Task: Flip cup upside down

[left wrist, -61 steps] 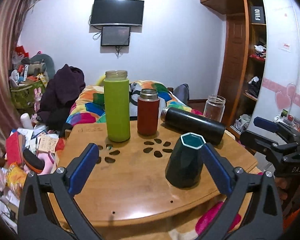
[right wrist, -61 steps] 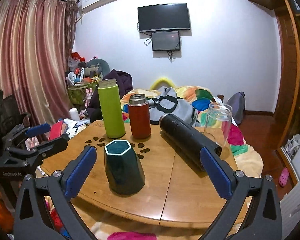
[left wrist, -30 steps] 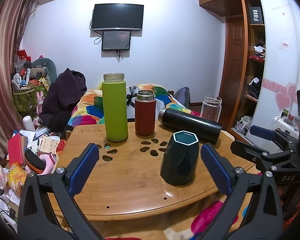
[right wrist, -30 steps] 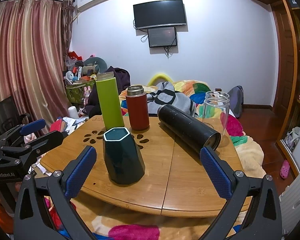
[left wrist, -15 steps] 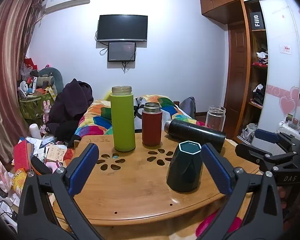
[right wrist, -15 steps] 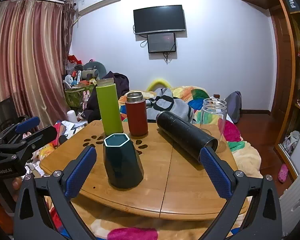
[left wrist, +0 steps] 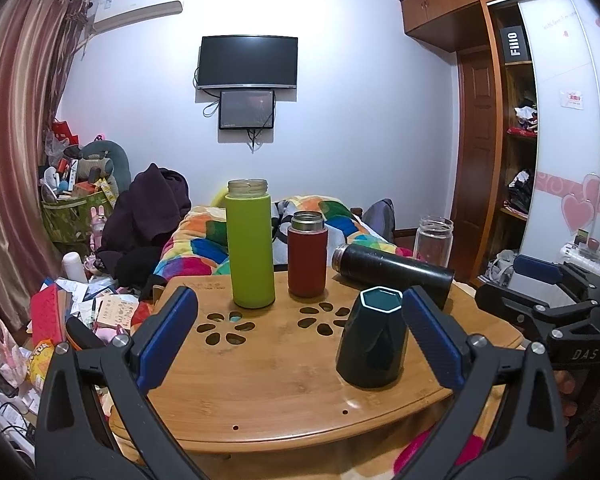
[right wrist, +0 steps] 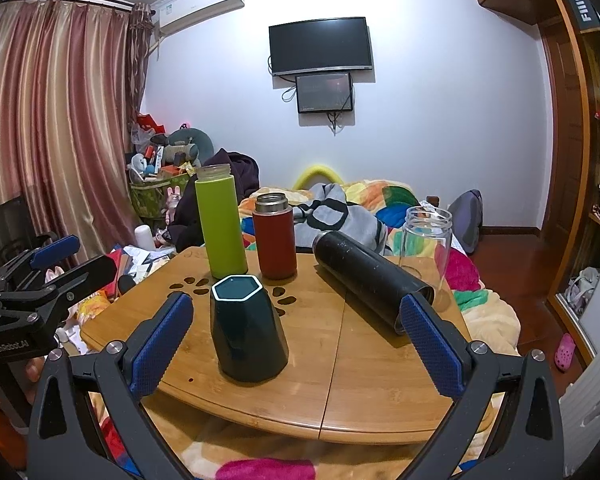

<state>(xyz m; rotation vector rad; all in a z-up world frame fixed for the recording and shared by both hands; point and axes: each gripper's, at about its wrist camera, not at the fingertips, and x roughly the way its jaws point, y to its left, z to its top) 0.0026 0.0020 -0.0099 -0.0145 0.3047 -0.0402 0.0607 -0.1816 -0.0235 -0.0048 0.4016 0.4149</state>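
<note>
A dark teal faceted cup (left wrist: pixel 374 340) stands on the round wooden table (left wrist: pixel 260 380), narrow hexagonal end up, wide end down; it also shows in the right wrist view (right wrist: pixel 246 328). My left gripper (left wrist: pixel 298 344) is open and empty, held in front of the table, with the cup just inside its right finger. My right gripper (right wrist: pixel 296 344) is open and empty, with the cup just inside its left finger. Each gripper shows at the edge of the other's view.
On the table stand a tall green bottle (left wrist: pixel 250 244), a red flask (left wrist: pixel 307 254) and a clear glass jar (left wrist: pixel 434 238); a black flask (left wrist: pixel 392 274) lies on its side. A bed with a colourful blanket is behind, clutter on the floor at left.
Both grippers have drawn back and tilted up a little, so the table sits lower in view. The cup and bottles have not moved. Both grippers stay open.
</note>
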